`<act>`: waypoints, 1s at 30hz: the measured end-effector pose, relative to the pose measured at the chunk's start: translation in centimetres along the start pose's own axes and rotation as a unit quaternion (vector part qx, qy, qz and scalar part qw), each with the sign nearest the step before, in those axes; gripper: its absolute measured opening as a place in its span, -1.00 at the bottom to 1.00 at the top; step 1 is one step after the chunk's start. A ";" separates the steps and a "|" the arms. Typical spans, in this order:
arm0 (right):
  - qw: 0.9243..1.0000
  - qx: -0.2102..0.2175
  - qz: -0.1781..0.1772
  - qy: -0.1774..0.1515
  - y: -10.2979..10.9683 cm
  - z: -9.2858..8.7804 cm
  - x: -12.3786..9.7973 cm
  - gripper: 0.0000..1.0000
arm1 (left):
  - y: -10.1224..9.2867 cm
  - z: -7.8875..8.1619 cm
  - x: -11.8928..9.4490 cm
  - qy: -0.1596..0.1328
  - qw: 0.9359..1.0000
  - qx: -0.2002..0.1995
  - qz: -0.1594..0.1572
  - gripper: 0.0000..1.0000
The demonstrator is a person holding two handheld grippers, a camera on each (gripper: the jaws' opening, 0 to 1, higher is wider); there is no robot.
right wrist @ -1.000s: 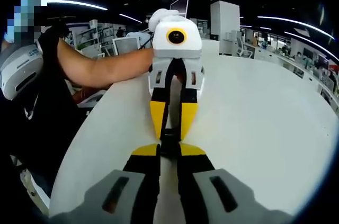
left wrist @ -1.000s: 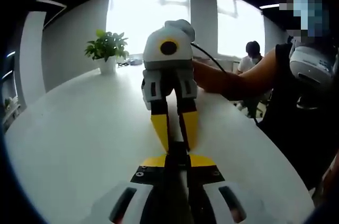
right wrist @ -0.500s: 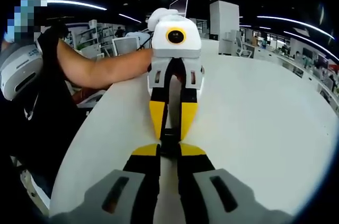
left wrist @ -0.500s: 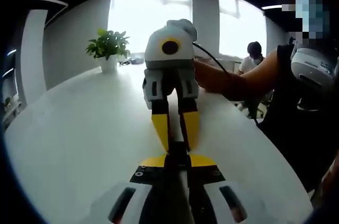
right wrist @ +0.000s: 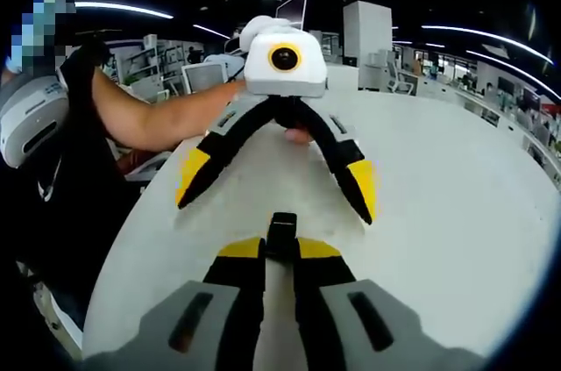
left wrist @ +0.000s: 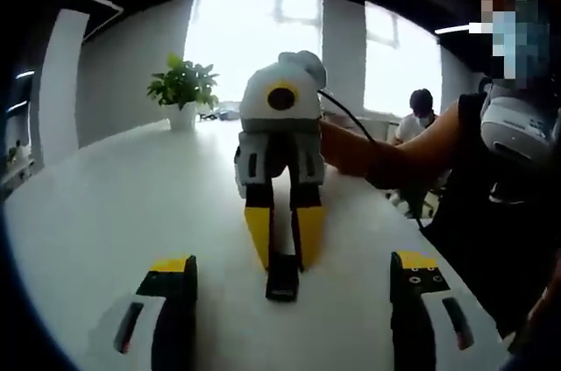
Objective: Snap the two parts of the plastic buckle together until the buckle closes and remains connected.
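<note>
On white table (left wrist: 105, 213) — right hand-held gripper (right wrist: 280, 253) clamping black buckle (right wrist: 281, 232), left hand-held gripper (left wrist: 294, 279) spread wide.

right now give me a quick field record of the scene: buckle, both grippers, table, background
buckle: black plastic buckle, sticking out from the right gripper's jaw tips, above the table
right gripper: right gripper, jaws shut on the black plastic buckle
left gripper: left gripper, jaws spread wide, touching nothing, buckle end between its tips
table: white table
background: potted green plant at the far end by bright windows; a seated person beyond the table
task state: cannot tell from these views whether the two halves are latched
</note>
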State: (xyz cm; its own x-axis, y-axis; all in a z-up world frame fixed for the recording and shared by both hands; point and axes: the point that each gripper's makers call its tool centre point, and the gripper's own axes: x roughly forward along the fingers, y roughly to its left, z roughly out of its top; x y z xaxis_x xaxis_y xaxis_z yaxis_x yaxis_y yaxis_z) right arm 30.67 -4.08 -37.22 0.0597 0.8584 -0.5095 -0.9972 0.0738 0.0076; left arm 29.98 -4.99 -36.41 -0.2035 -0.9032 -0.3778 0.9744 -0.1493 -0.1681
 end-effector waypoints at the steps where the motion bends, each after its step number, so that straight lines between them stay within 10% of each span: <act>1: 1.000 0.000 -0.001 0.000 0.0 0.0 0.0 -0.80 | 0.4 -0.1 -0.1 0.007 1.000 0.010 0.008 0.96; 9: 1.000 0.001 -0.005 -0.004 -0.1 0.2 0.0 -0.80 | 2.8 0.8 -1.5 -0.017 0.997 0.011 0.074 0.99; 13: 1.000 -0.002 -0.016 -0.007 -0.6 0.3 0.0 -0.80 | 5.3 -0.9 -2.2 0.025 0.990 -0.001 0.136 0.99; 30: 0.997 -0.013 -0.069 -0.033 -2.7 1.3 -0.8 -0.80 | 7.8 2.4 -4.9 -0.046 0.976 -0.007 0.211 0.99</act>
State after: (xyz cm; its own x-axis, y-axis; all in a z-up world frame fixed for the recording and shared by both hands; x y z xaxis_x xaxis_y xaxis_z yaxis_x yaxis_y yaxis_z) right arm 33.35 -4.29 -35.70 0.1990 0.8724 -0.4464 -0.9799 0.1817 -0.0818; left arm 38.79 -2.65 -33.72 0.2254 -0.9158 -0.3325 0.9683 0.2484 -0.0276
